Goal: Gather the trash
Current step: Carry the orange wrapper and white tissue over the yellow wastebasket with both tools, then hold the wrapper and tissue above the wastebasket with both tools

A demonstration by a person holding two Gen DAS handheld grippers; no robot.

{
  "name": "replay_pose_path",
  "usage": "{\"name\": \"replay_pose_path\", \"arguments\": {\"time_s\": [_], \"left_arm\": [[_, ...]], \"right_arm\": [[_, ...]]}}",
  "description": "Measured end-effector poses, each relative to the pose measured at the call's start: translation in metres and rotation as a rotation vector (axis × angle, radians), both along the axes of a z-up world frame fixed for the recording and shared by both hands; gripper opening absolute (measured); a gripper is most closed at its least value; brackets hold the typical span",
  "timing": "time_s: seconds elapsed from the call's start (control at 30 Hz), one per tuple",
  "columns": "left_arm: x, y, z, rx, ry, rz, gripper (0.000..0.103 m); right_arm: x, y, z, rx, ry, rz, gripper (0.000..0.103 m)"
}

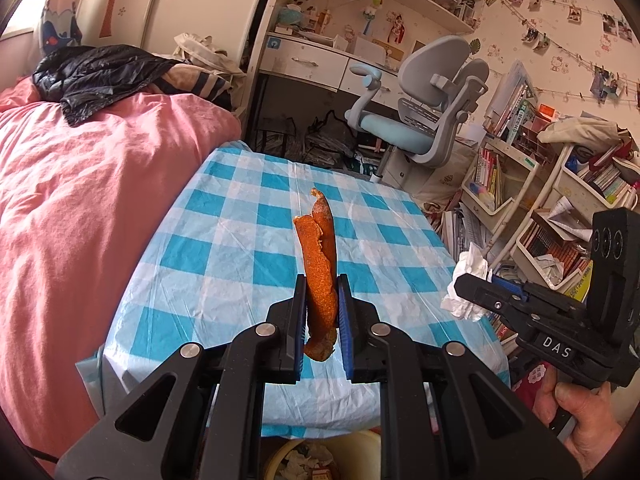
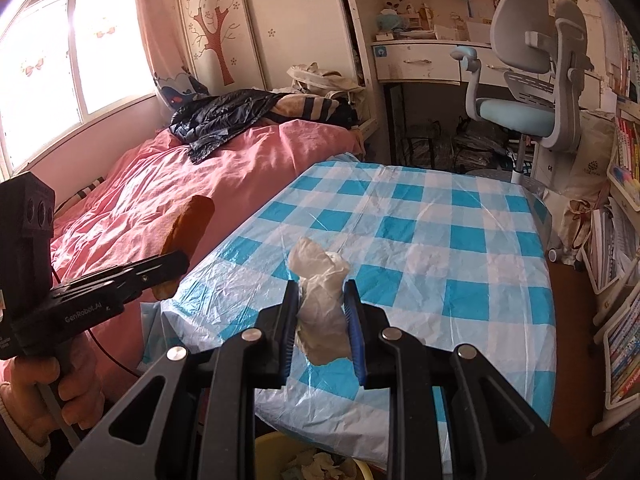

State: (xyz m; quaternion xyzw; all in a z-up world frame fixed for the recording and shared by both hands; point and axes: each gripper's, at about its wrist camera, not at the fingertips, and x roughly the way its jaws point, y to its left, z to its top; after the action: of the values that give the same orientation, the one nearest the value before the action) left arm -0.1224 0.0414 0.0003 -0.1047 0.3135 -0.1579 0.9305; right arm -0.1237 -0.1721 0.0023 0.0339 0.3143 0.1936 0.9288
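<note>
Above the near edge of the counter [image 1: 224,216], with its blue-and-white checked cloth, I have both grippers raised and each one loaded. My left gripper [image 1: 322,312] is closed down narrow on a strip of orange peel [image 1: 320,264], which stands up between the pads and pokes out below them, clear of the cloth. My right gripper [image 2: 322,312] is clamped on a crumpled white tissue [image 2: 322,304], also lifted off the counter. Just below both grippers, at the bottom of each wrist view, I can see the rim of a yellow bin [image 1: 360,440] with scraps already in it. A pink bed [image 1: 80,200] lies beside the counter.
</note>
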Motion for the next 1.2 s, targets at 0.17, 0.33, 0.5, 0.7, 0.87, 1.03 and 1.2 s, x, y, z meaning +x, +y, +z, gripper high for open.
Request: {"name": "replay_pose_path", "arguments": {"time_s": [0.17,0.33,0.5,0.7,0.87,1.03,1.2], "left_arm": [[-0.016,-0.004,-0.009,0.007,0.012,-0.018,0.014],[-0.033,-0.008,-0.018,0.018,0.030,-0.032,0.014],[-0.049,-0.009,-0.025,0.026,0.038,-0.038,0.014],[-0.070,-0.009,-0.030,0.036,0.048,-0.042,0.014],[-0.087,-0.010,-0.034,0.053,0.054,-0.050,0.014],[-0.102,-0.011,-0.040,0.063,0.066,-0.057,0.014],[-0.115,-0.014,-0.045,0.087,0.074,-0.069,0.014]], "right_arm": [[-0.017,0.003,-0.003,0.036,0.006,0.019,0.025],[-0.037,0.008,-0.007,0.059,0.002,0.037,0.025],[-0.057,0.011,-0.011,0.072,0.006,0.049,0.025],[-0.078,0.014,-0.020,0.068,0.032,0.060,0.025],[-0.094,0.011,-0.028,0.068,0.054,0.049,0.025],[-0.107,0.002,-0.037,0.088,0.086,0.027,0.025],[-0.114,-0.006,-0.044,0.107,0.109,0.010,0.025]]}}
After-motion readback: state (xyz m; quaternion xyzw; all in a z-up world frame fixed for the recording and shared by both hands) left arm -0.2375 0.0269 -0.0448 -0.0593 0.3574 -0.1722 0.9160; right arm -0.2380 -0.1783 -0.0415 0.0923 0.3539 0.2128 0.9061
